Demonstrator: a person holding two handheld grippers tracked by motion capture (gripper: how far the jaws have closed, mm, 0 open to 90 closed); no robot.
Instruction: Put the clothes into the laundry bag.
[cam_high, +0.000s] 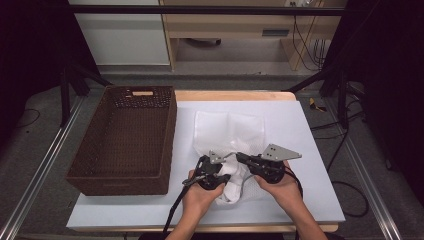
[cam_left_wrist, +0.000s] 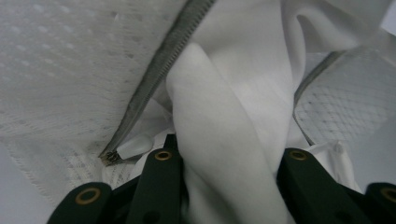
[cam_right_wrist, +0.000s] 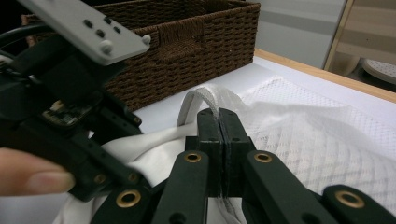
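While the high view takes in the whole table (cam_high: 310, 150), it shows a white mesh laundry bag (cam_high: 229, 131) lying at the middle of the white tabletop, with a brown woven basket (cam_high: 125, 145) just beside it at nine o'clock. At the bag's six o'clock edge, white cloth (cam_high: 231, 186) bunches up between the two tools. Both forearms enter from six o'clock; the left hand (cam_high: 200, 192) wraps the left gripper (cam_high: 212, 170), which points toward one o'clock into the cloth, and the right hand (cam_high: 277, 184) holds the right gripper (cam_high: 245, 159), which points toward nine o'clock at the bag's opening, its grey plate on top. Jaw positions are too small to read from here.

Close up, the left gripper view gives what the high view cannot: a thick fold of white cloth (cam_left_wrist: 224, 140) runs between the two black jaws, which stand partly apart and press on it from both sides. A grey zipper (cam_left_wrist: 159, 70) runs from twelve o'clock down to eight o'clock, its white pull (cam_left_wrist: 134, 147) lying just beside the left jaw, with mesh on both sides.

Alone among the three, the right gripper view shows the right jaws pressed together, pinching the bag's edge (cam_right_wrist: 223, 123), which loops up at twelve o'clock. Across at nine o'clock sits the left gripper (cam_right_wrist: 93, 154) with a fingertip (cam_right_wrist: 32, 177) on it, and the basket (cam_right_wrist: 187, 46) stands behind.
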